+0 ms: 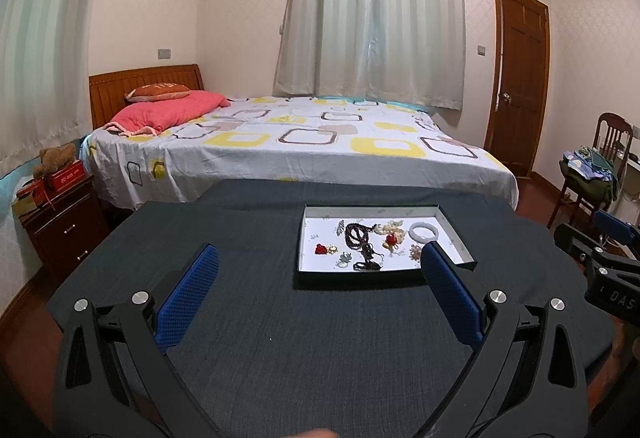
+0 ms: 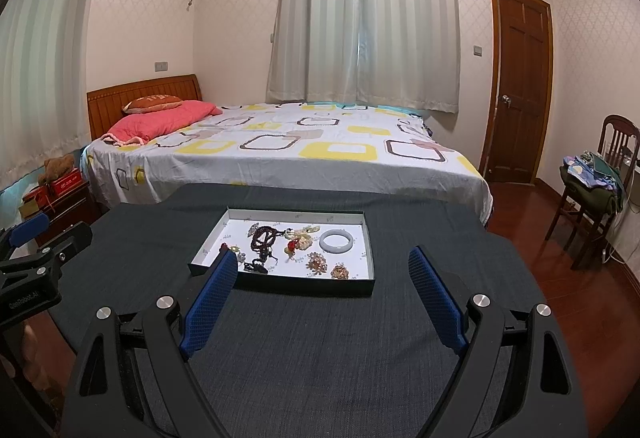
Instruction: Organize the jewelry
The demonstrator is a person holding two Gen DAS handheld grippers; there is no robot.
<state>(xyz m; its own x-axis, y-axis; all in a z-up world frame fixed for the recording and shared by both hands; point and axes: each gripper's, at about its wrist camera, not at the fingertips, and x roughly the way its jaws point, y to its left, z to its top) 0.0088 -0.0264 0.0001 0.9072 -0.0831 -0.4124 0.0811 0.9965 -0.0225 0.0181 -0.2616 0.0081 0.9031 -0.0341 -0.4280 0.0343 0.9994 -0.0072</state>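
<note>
Both views are evenly and fairly brightly lit by soft indoor light, while the curtain (image 1: 372, 9) glows faintly with daylight behind it. Shadows are weak. Fisheye bending curves the walls and door (image 2: 520, 85), corners go black, and the far left edge is smeared and blurred

Dark grey table (image 2: 320, 338); white tray (image 2: 362, 222) (black rim); blue-padded tongs (image 2: 320, 270).

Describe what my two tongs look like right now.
Both match: left tongs and right tongs have black angular frames, silver round bolts at the pivots and blue textured pads. Seen side-on, the bodies carry white lettering, partly cut off. No cables or sleeves show.
</note>
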